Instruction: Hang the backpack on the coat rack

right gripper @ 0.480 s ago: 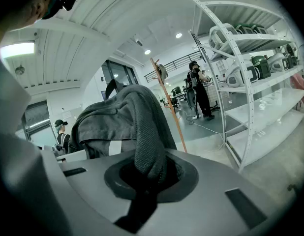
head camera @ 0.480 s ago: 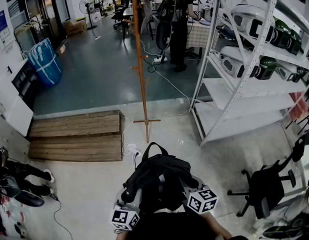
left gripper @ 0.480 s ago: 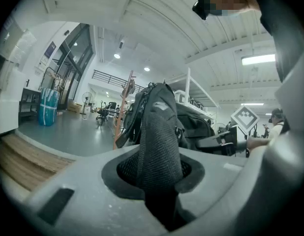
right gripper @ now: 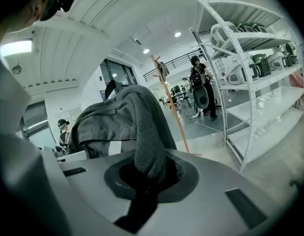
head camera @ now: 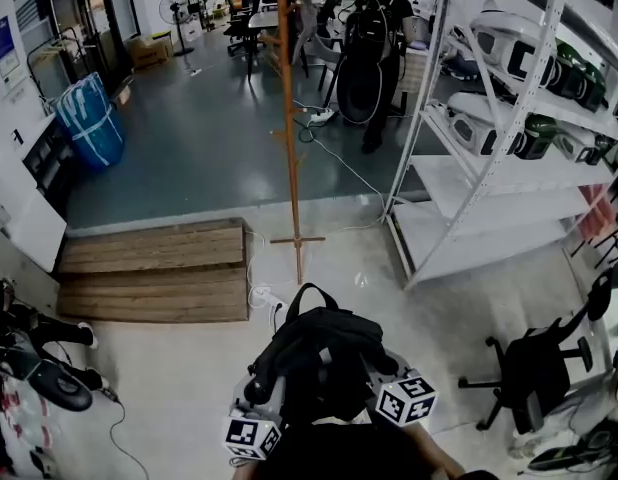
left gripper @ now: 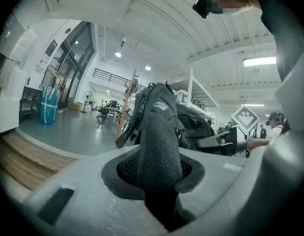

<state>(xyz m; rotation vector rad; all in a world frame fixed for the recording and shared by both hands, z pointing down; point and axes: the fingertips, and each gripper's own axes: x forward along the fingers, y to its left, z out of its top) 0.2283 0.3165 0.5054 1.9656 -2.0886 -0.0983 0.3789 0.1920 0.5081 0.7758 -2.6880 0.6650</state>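
I hold the black backpack (head camera: 319,360) just in front of me, low in the head view. My left gripper (left gripper: 159,183) is clamped on one of its mesh straps and my right gripper (right gripper: 143,177) on another. The wooden coat rack (head camera: 289,118) stands ahead on the floor, well apart from the bag.

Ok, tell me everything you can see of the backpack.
The backpack is black, of soft fabric, bulging and slumped, with a carry loop standing up at its far end. It is held in front of the person and is not yet on the coat rack ahead. The left tool is shut on one padded mesh strap, and the right tool on the other strap.
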